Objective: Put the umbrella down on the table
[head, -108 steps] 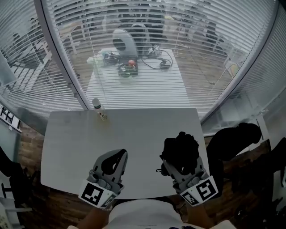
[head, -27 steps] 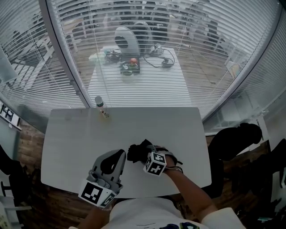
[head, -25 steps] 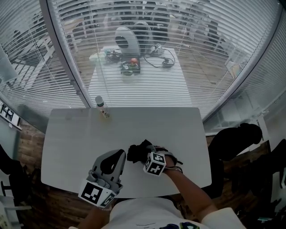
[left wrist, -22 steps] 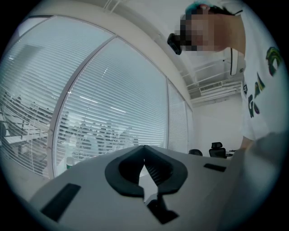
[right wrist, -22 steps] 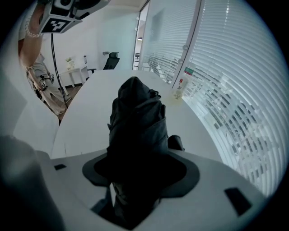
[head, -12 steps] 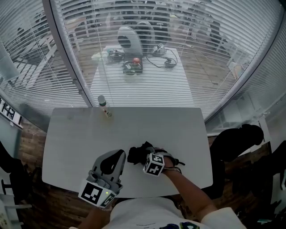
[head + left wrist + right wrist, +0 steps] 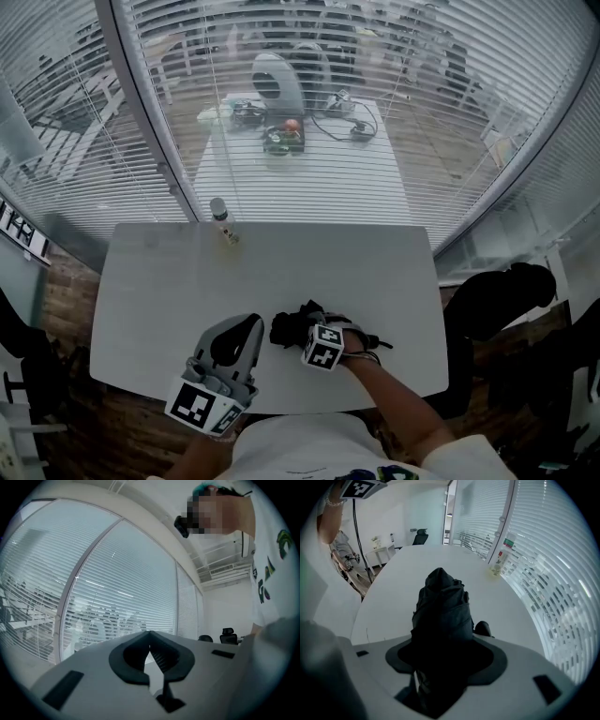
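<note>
Umbrella clamped in right tool; left tool closed, empty; bottle label illegible

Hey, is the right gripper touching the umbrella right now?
Touching. The right gripper view shows the right gripper with its jaws closed on the folded black umbrella, which fills the space between them.

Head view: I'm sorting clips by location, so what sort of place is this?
Probably an office meeting room: a white table, slatted window blinds all around, and a black office chair beyond it.
</note>
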Motion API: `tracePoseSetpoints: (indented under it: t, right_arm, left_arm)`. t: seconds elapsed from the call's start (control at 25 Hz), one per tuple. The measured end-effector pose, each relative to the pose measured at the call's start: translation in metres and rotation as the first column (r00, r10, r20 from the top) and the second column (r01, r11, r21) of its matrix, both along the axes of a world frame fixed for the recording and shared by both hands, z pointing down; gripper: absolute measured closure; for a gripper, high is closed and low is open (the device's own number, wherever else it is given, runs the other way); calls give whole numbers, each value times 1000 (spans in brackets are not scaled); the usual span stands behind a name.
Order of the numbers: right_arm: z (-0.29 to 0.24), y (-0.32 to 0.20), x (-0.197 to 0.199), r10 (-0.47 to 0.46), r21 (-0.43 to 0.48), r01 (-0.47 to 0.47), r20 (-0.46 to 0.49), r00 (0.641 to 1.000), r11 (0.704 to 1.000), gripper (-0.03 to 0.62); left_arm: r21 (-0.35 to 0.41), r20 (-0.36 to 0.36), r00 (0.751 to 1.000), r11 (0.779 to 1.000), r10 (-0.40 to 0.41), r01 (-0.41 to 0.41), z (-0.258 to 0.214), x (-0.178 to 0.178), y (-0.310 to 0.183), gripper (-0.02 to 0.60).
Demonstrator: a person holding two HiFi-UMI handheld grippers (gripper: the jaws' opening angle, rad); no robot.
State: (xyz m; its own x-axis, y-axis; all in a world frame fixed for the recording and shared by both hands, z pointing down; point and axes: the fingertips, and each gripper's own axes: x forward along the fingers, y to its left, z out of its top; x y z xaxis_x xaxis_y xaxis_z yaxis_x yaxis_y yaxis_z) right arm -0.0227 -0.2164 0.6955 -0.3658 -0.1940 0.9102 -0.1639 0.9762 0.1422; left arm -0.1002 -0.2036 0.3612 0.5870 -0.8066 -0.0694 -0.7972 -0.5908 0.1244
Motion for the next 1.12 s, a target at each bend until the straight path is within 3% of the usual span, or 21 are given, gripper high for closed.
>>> tracePoseSetpoints:
  t: [0.68, 0.92, 1.12]
  right_arm:
    - [12, 7, -4, -24, -11, 24, -25, 999, 1000, 324]
    - [7, -2, 1, 26, 36, -26, -3, 1000, 999, 261]
    - [-10, -2, 5, 34, 44, -35, 28, 999, 998, 250]
  left_arm:
    - [-12, -8, 1000, 1000, -19, 19, 4, -4, 4, 569]
    - [-12, -12, 1000, 1000, -15, 15, 3, -2, 4, 569]
    - [-13, -12, 1000, 1000, -1, 1, 3, 3, 4, 569]
